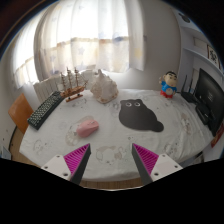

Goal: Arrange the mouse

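A pink mouse lies on the white patterned table, beyond and slightly left of my fingers. A black cat-shaped mouse mat lies to its right, farther back. My gripper hangs above the table's near edge, its magenta pads wide apart with only bare tablecloth between them. It is open and holds nothing.
A black keyboard lies at the left. A model ship and a white plush toy stand at the back. A small figurine stands at the back right, a dark monitor beyond it. A wooden chair sits at the left.
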Demonstrator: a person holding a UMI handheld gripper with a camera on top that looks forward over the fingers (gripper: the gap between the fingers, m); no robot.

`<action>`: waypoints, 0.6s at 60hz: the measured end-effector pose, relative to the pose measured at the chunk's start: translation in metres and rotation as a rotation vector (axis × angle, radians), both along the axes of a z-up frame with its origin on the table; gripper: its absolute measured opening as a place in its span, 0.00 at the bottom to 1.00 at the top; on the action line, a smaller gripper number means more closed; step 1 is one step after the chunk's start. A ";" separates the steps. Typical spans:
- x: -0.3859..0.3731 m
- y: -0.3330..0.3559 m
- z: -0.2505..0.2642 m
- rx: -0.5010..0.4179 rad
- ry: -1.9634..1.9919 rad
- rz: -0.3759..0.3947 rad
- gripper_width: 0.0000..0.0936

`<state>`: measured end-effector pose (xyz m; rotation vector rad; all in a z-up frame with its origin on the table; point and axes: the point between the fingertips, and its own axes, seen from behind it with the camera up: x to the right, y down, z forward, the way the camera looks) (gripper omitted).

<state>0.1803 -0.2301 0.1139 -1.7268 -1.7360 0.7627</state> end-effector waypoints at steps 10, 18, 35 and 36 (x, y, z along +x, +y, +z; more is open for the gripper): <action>0.002 -0.067 -0.007 -0.023 -0.005 0.037 0.91; -0.003 -0.104 -0.014 -0.037 0.002 0.048 0.91; -0.045 -0.138 -0.052 -0.033 0.071 0.046 0.91; -0.048 -0.138 -0.055 -0.032 0.074 0.044 0.91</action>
